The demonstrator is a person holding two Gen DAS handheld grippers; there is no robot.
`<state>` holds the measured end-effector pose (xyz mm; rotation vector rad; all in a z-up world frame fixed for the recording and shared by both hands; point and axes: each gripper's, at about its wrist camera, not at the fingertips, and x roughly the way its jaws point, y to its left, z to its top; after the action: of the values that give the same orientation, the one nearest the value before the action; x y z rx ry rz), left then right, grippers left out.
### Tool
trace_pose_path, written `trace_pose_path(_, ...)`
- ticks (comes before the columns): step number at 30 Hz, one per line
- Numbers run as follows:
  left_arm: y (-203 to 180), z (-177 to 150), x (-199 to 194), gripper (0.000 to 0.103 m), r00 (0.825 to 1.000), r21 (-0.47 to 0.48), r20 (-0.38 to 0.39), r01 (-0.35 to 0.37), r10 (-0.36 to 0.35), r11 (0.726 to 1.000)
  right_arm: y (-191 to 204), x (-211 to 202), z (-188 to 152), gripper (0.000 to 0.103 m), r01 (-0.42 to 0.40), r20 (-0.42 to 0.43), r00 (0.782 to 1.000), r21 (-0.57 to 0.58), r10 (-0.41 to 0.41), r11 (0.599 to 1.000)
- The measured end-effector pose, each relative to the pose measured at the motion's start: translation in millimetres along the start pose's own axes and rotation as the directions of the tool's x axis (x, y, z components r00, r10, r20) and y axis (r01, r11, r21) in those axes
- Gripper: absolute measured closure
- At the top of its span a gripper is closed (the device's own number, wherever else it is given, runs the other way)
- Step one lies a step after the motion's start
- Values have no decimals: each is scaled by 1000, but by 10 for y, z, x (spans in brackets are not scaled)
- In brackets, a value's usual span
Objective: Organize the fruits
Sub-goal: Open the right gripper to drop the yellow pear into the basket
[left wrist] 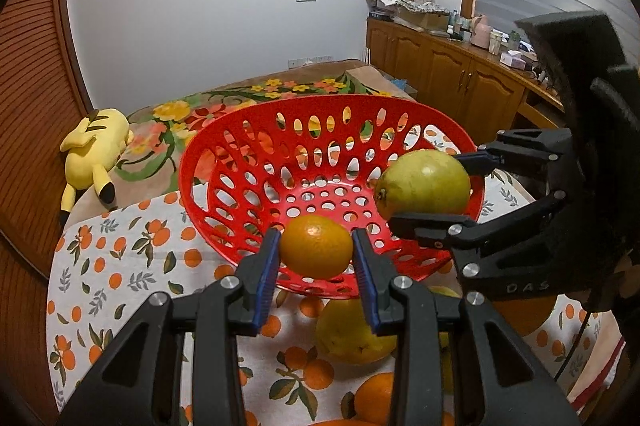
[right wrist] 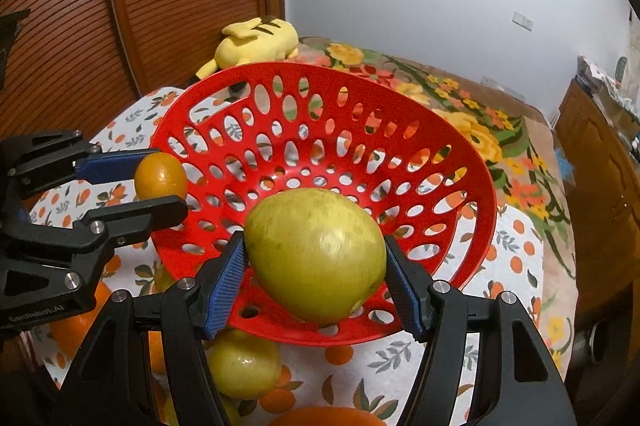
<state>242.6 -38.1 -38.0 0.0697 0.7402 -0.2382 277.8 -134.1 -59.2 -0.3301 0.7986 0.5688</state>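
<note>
A red perforated basket (left wrist: 256,130) (right wrist: 460,154) stands on the orange-print tablecloth. My left gripper (left wrist: 316,246) is shut on an orange (left wrist: 316,246) and holds it above the basket's near rim; it also shows in the right wrist view (right wrist: 160,176). My right gripper (right wrist: 316,258) is shut on a yellow-green guava (right wrist: 316,254) and holds it over the basket's near side; the guava shows in the left wrist view (left wrist: 424,184) at the basket's right.
Another guava (left wrist: 348,334) (right wrist: 244,366) and several oranges (left wrist: 374,398) lie on the tablecloth (left wrist: 120,266) in front of the basket. A yellow plush toy (left wrist: 94,146) lies behind on a floral blanket. Wooden cabinets (left wrist: 448,66) stand at the right.
</note>
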Motion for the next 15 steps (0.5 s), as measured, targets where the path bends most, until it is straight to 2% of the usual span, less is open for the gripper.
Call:
trace_pose_path(12, 27, 24, 37, 68, 1000, -9, -8, 11, -11, 1000, -152, -359, 31, 35, -18, 95, 995, 55, 13, 998)
trace_pose_path(15, 31, 33, 18, 61, 1000, -18, 1, 21, -21, 1000, -162, -456, -27, 35, -26, 118, 993, 65, 18, 998)
